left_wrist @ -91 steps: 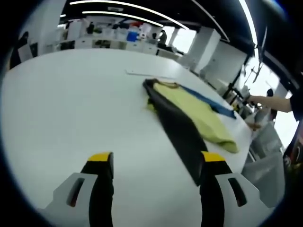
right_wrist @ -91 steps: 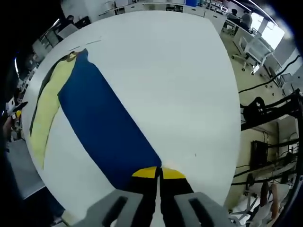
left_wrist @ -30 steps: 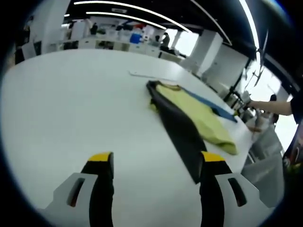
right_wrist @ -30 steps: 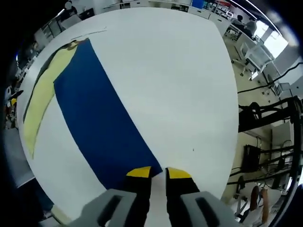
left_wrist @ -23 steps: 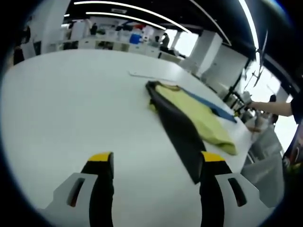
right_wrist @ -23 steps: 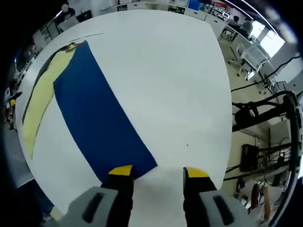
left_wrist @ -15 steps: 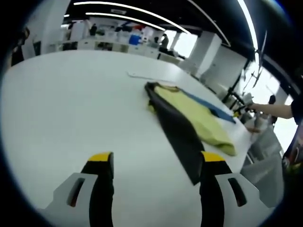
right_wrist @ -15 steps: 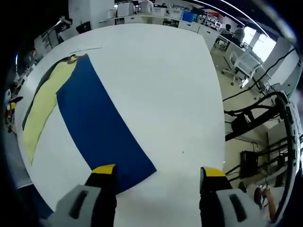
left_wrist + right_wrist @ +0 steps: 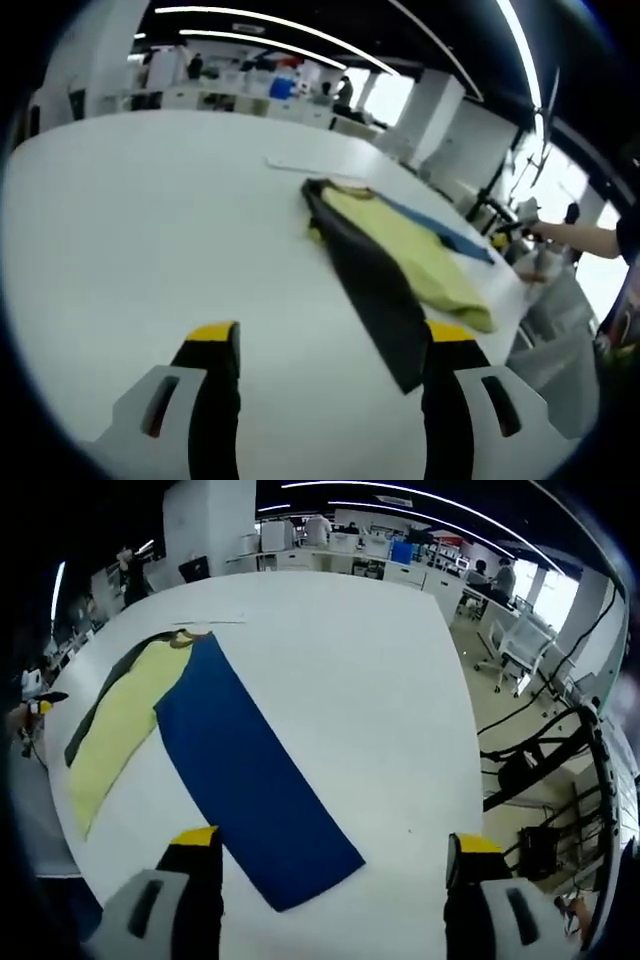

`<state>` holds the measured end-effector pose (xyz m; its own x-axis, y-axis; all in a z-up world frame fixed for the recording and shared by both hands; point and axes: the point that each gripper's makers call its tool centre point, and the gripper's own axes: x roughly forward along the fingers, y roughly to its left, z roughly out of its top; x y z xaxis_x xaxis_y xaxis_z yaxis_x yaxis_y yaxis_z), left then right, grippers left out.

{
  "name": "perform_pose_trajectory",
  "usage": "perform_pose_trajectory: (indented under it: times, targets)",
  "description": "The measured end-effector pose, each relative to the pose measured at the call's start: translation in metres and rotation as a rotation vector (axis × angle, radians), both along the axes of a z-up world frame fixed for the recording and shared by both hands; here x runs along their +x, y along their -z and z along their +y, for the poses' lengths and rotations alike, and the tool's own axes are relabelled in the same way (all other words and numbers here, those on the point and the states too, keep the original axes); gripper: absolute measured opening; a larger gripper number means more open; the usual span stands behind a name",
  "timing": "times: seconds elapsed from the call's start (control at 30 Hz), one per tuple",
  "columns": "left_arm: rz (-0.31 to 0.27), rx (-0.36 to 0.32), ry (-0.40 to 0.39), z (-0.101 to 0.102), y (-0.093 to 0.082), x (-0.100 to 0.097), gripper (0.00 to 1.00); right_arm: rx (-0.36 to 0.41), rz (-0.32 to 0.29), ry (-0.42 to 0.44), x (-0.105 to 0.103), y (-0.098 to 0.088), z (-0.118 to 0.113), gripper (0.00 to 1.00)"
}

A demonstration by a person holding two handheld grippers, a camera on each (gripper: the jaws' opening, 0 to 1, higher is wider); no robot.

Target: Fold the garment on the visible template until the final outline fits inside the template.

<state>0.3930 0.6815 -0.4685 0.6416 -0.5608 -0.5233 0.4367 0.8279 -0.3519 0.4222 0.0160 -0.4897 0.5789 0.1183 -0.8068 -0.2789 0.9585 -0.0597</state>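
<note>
1 garment (image 9: 250,790) | 1 table (image 9: 380,680) | template possibly white strip (image 9: 300,163)

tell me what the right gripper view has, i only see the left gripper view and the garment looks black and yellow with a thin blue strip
Observer: In the right gripper view the blue part is a wide long panel lying flat on the white table, far broader than your strip.
Operator: is the right gripper holding it
Observer: No. The right gripper is open, jaws wide apart, with the blue panel's near end lying free between them.
Operator: and the yellow part
Observer: The yellow section lies alongside the blue panel on its left in that view, with a dark strip along its far edge.
</note>
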Motion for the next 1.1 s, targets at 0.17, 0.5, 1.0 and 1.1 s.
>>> perform_pose_trajectory:
  times: [0.17, 0.5, 1.0, 1.1]
  targets:
    - [-0.011, -0.011, -0.001, 0.0, -0.002, 0.0, 0.7, 0.049, -0.052, -0.045, 0.0, -0.011, 0.019, 0.99]
    - [-0.012, -0.037, 0.007, -0.013, -0.001, -0.01, 0.7, 0.109, -0.114, -0.146, -0.008, -0.035, 0.065, 0.99]
    - [-0.065, -0.063, 0.098, -0.026, -0.018, -0.021, 0.73, 0.192, -0.174, -0.261, -0.036, -0.066, 0.14, 0.99]
    - [-0.085, -0.044, 0.166, -0.033, -0.019, -0.027, 0.74, 0.197, -0.173, -0.275, -0.044, -0.071, 0.149, 0.99]
